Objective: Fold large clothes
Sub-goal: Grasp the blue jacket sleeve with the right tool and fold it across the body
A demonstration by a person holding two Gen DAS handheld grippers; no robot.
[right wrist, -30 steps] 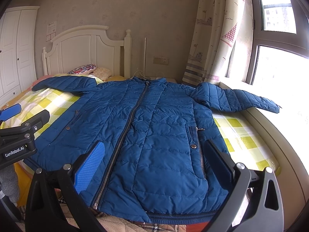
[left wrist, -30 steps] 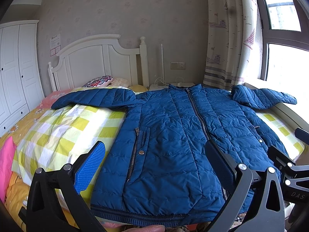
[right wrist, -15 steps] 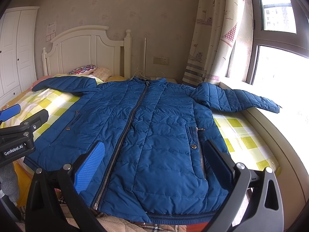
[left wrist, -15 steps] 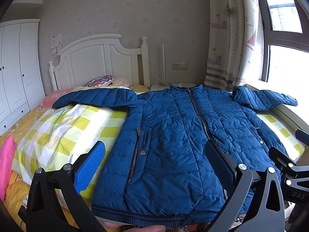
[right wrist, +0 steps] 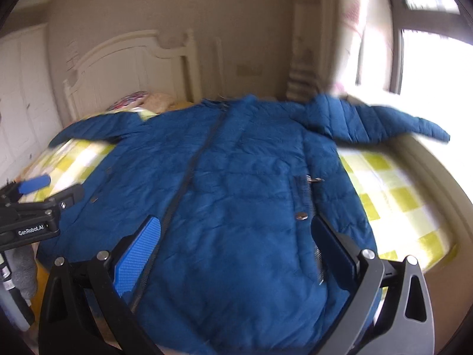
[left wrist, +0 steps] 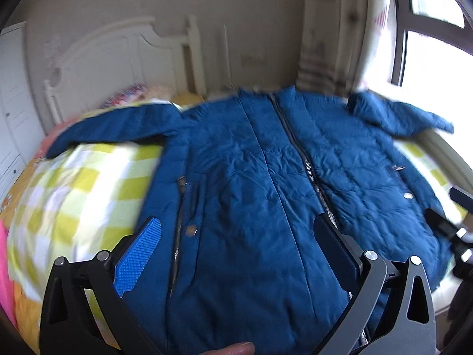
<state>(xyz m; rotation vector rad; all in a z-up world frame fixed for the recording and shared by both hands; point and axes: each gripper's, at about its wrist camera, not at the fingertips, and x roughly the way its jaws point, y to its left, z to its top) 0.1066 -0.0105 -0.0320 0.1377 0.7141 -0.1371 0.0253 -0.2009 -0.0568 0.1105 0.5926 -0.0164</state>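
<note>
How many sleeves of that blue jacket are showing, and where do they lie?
2. One sleeve stretches out to the left over the checked quilt, toward the headboard side. The other sleeve reaches right, toward the bright window. Neither is folded in yet.

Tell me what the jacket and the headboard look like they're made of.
Jacket: likely a padded synthetic shell, nylon or polyester, with a slight sheen; quilted stitch lines and puffy panels suggest filling, and the zipper looks metal.
Headboard: probably white-painted wood with a smooth finish, judging by its panelled, moulded shape; blur leaves this open.
</note>
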